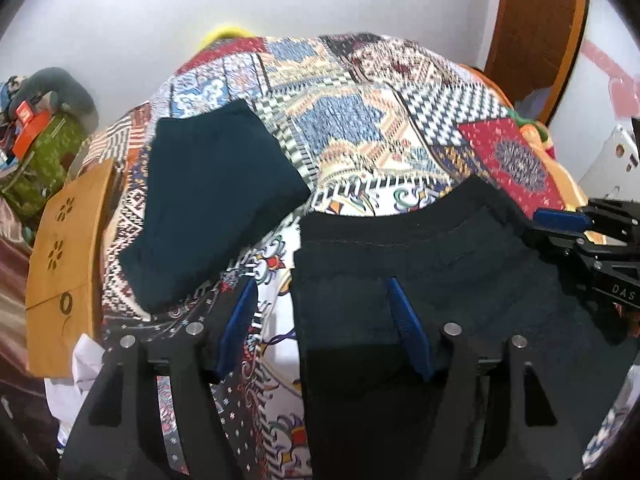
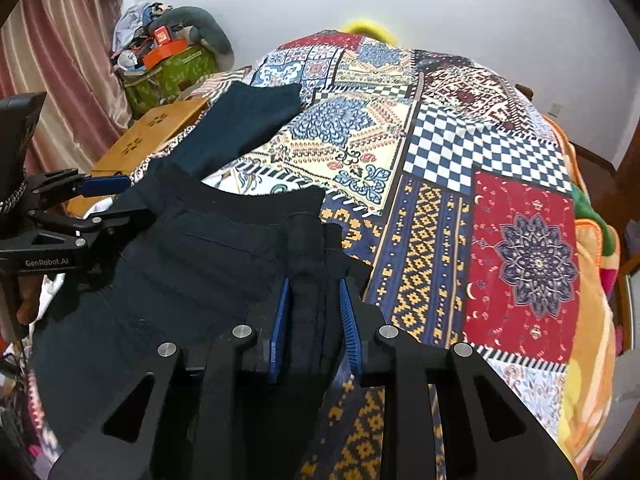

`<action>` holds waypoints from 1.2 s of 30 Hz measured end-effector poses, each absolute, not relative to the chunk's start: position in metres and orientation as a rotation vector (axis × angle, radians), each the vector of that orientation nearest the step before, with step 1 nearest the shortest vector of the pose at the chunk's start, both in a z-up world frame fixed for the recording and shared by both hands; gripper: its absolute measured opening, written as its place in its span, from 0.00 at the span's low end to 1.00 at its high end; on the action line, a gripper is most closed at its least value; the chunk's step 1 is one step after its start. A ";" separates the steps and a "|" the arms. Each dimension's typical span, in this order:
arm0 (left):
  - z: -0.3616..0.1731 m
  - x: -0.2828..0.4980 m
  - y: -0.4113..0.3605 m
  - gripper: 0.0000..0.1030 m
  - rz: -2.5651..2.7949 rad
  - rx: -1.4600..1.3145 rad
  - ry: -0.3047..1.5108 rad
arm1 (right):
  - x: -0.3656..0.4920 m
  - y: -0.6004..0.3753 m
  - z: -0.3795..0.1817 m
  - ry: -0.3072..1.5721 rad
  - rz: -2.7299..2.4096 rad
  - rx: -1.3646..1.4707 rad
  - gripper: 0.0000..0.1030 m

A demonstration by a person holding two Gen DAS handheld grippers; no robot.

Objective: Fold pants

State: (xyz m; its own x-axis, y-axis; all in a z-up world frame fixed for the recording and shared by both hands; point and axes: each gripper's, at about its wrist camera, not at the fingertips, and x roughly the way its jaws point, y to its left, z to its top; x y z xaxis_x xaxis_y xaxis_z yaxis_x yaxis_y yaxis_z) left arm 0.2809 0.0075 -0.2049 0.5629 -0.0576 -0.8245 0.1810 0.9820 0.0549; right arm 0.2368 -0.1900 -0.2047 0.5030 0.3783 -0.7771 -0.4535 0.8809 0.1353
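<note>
Black pants [image 1: 420,280] lie at the near edge of a bed with a patchwork cover [image 1: 360,128], waistband facing away. My left gripper [image 1: 324,312] is open, its jaws wide apart astride the pants' left edge; it also shows in the right wrist view [image 2: 116,200]. My right gripper [image 2: 314,312] is shut on a bunched fold of the black pants [image 2: 200,248] at their right side; it shows in the left wrist view [image 1: 560,228]. A folded dark teal garment [image 1: 212,204] lies on the bed to the left, also in the right wrist view [image 2: 240,128].
A wooden board [image 1: 64,264] stands at the bed's left edge. A green bag with clutter [image 2: 172,68] sits by the pink curtain [image 2: 60,60]. A wooden door [image 1: 536,28] is at the far right. The patchwork cover [image 2: 460,184] stretches far and right.
</note>
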 end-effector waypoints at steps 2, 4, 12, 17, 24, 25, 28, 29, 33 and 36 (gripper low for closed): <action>-0.190 0.271 0.010 0.67 -0.111 0.139 0.923 | 0.232 -0.193 -0.196 0.904 0.492 -0.089 0.23; -0.176 0.262 0.013 0.68 -0.117 0.121 0.906 | 0.226 -0.195 -0.186 0.891 0.483 -0.088 0.29; -0.181 0.232 0.024 0.90 -0.163 0.011 0.973 | 0.194 -0.207 -0.166 0.843 0.513 -0.044 0.69; -0.221 0.238 0.033 0.90 -0.141 -0.083 1.140 | 0.187 -0.206 -0.196 0.947 0.532 -0.002 0.72; -0.241 0.253 0.034 0.94 -0.208 -0.210 1.212 | 0.215 -0.209 -0.233 1.131 0.616 0.162 0.74; -0.242 0.256 0.034 0.94 -0.222 -0.229 1.222 | 0.220 -0.208 -0.236 1.150 0.630 0.179 0.75; -0.251 0.266 0.033 0.97 -0.290 -0.311 1.263 | 0.228 -0.201 -0.241 1.159 0.661 0.179 0.77; -0.252 0.268 0.032 0.98 -0.292 -0.311 1.263 | 0.229 -0.199 -0.241 1.159 0.666 0.175 0.77; -0.252 0.275 0.022 0.94 -0.333 -0.284 1.258 | 0.234 -0.193 -0.243 1.161 0.672 0.184 0.73; -0.245 0.276 0.011 0.77 -0.370 -0.244 1.249 | 0.236 -0.192 -0.242 1.162 0.694 0.191 0.56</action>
